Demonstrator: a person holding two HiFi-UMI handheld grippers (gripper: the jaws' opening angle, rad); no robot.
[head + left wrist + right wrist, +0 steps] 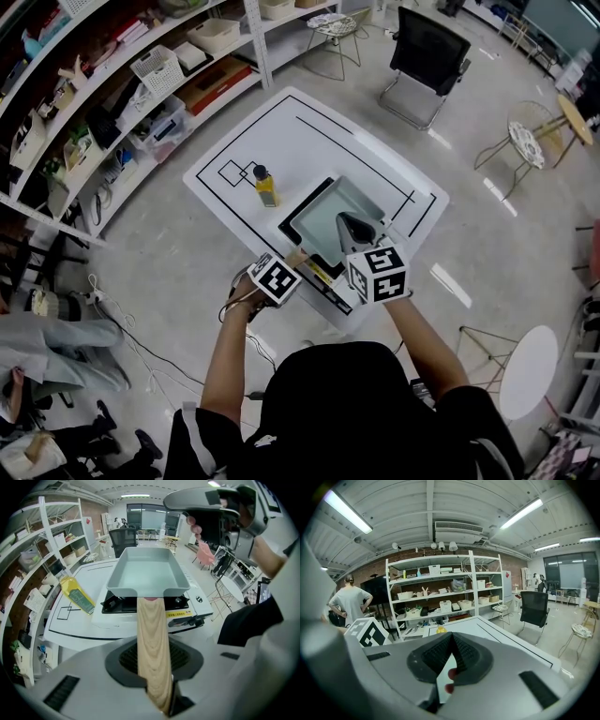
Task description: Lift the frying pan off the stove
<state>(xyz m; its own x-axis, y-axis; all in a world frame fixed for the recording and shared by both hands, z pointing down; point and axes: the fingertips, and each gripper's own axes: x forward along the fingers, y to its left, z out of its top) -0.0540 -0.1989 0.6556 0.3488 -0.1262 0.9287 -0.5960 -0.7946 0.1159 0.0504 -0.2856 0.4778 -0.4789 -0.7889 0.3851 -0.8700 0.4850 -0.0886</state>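
A square grey frying pan [330,217] [145,571] sits on the black stove [322,274] [185,603] at the near edge of the white table [234,150]. Its wooden handle [151,630] points toward me. My left gripper [292,263] [152,646] is shut on that handle, which fills the gap between the pads. My right gripper [345,221] [451,637] hovers over the pan's near right part, shut with nothing in it. It also shows at the top of the left gripper view as a grey right gripper [211,501].
A yellow oil bottle [266,187] [77,594] stands on the table left of the stove. Storage shelves [112,84] line the left side. A black chair [427,61] stands beyond the table, and small round tables [530,141] to the right. A person [349,604] stands by the shelves.
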